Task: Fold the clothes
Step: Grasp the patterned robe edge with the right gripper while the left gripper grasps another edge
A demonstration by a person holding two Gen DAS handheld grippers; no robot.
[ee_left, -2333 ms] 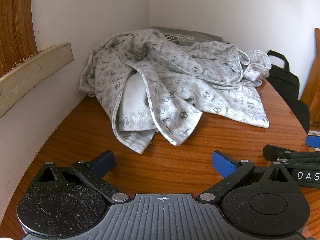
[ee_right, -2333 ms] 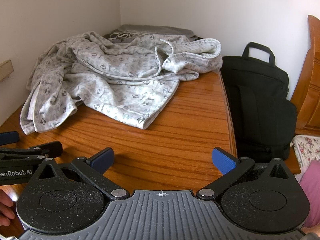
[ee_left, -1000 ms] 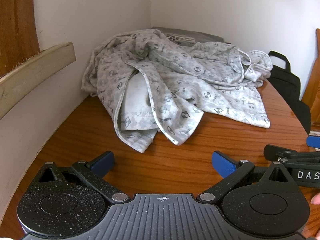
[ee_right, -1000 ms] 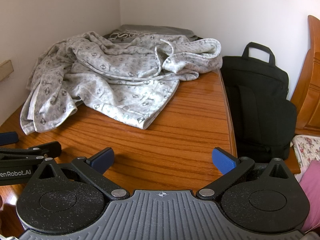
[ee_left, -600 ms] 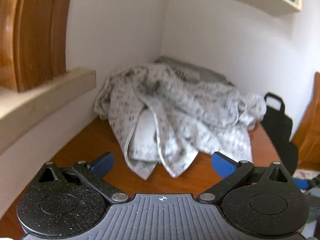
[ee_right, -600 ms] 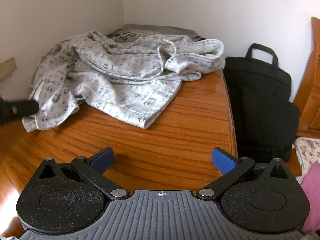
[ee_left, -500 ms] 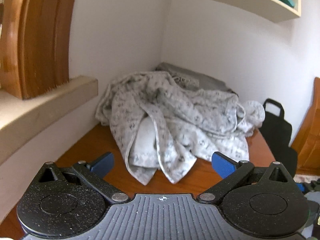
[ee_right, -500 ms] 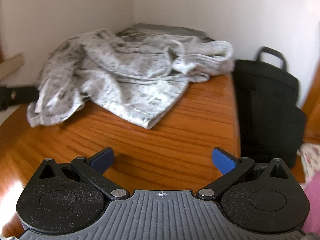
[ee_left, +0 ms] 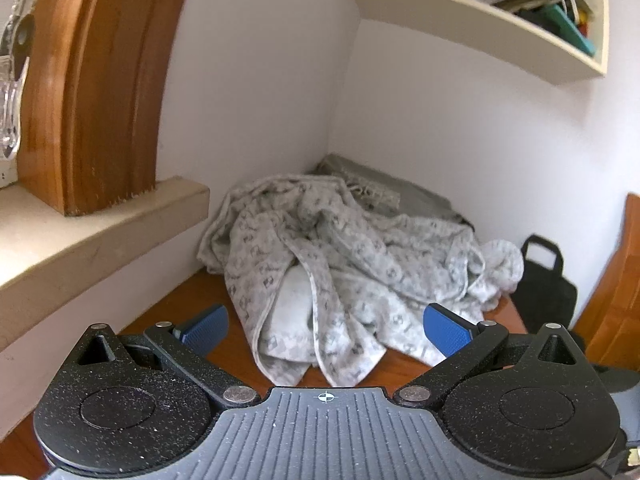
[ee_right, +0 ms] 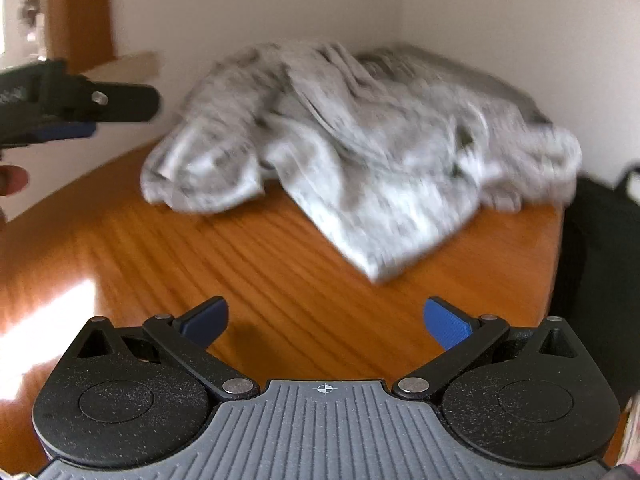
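Soft printed cloth garment (ee_left: 344, 264) on glossy (grained) wooden table (ee_right: 256, 280).

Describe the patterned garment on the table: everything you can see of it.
The patterned garment is pale grey, soft-looking fabric printed with small dark diamond motifs. It lies unfolded in a crumpled heap on the wooden table, in the corner by the walls, with hemmed edges trailing toward the front. Its back overlaps a darker grey cloth. Neither open gripper touches it.
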